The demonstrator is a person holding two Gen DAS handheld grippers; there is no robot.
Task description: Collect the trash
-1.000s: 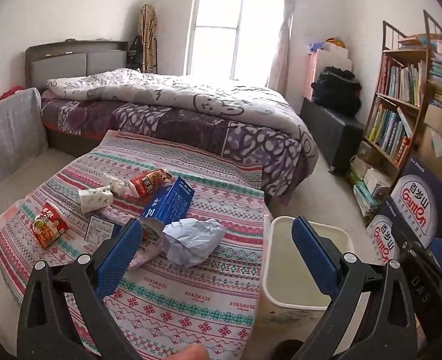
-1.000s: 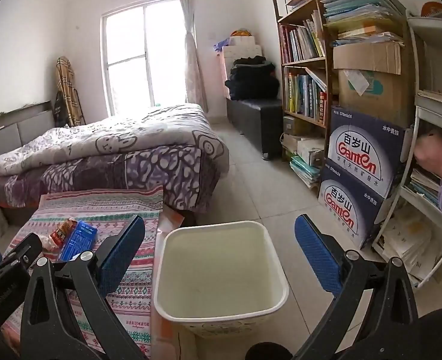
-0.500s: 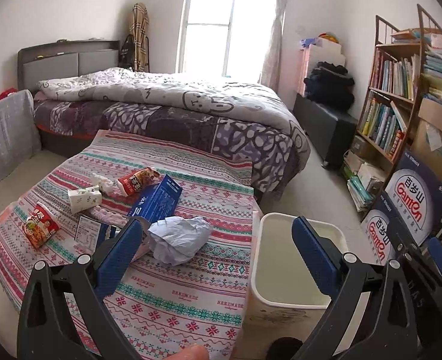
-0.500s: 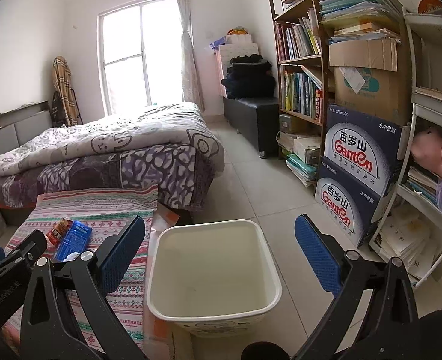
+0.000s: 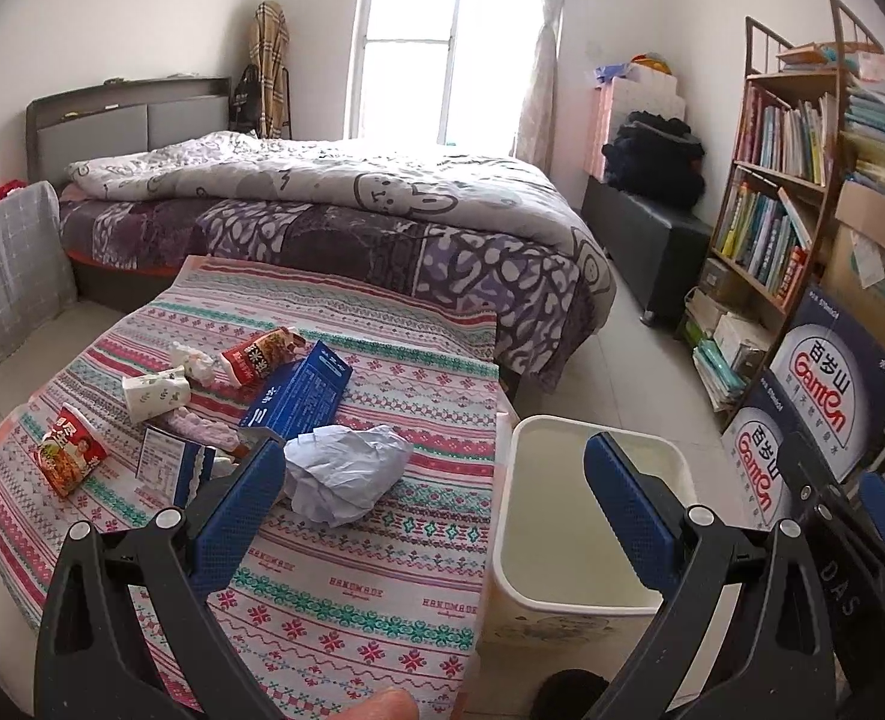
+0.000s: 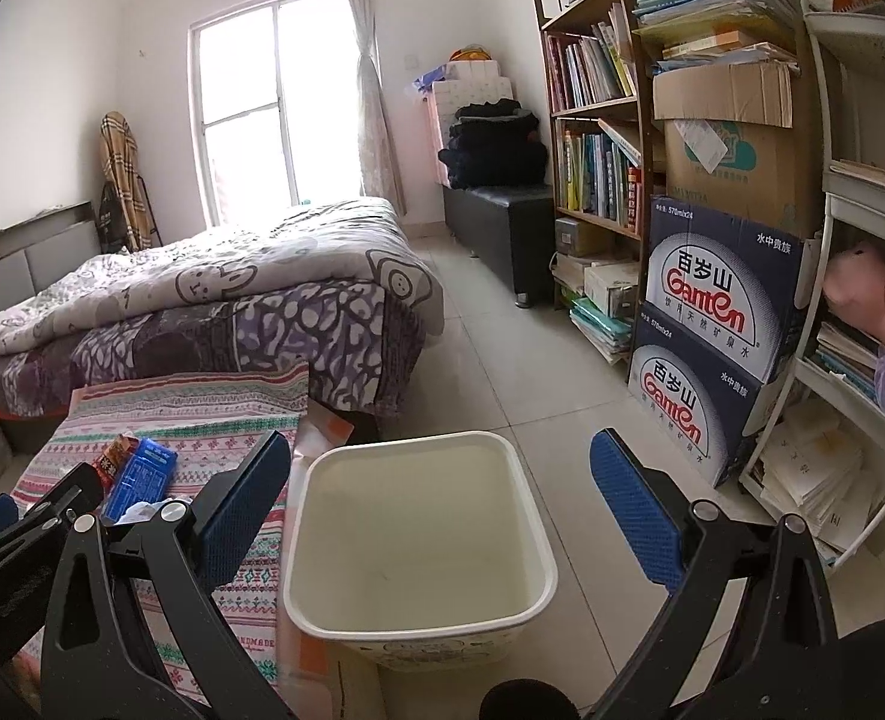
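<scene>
Over the last second the left wrist view has slid rightward and pulled back a little — the litter has drifted toward the left and lower left of the frame, and more of the bin shows. At far left lies a red snack packet, then a small white paper cup on its side, a second red wrapper and a blue carton. Nearest the left hand-held gripper sits a crumpled white paper ball, just beside its left finger but not touched. All of it rests on the bench under a striped cloth.

To the right, the cream waste bin stands on the floor against the bench edge, with nothing visible inside. The left hand-held gripper is spread wide with nothing in it. In the right wrist view the right hand-held gripper is equally wide and bare, hanging above the bin.

The shift suggests lining up for a first pick — probably the paper ball — with collection not yet begun.
</scene>
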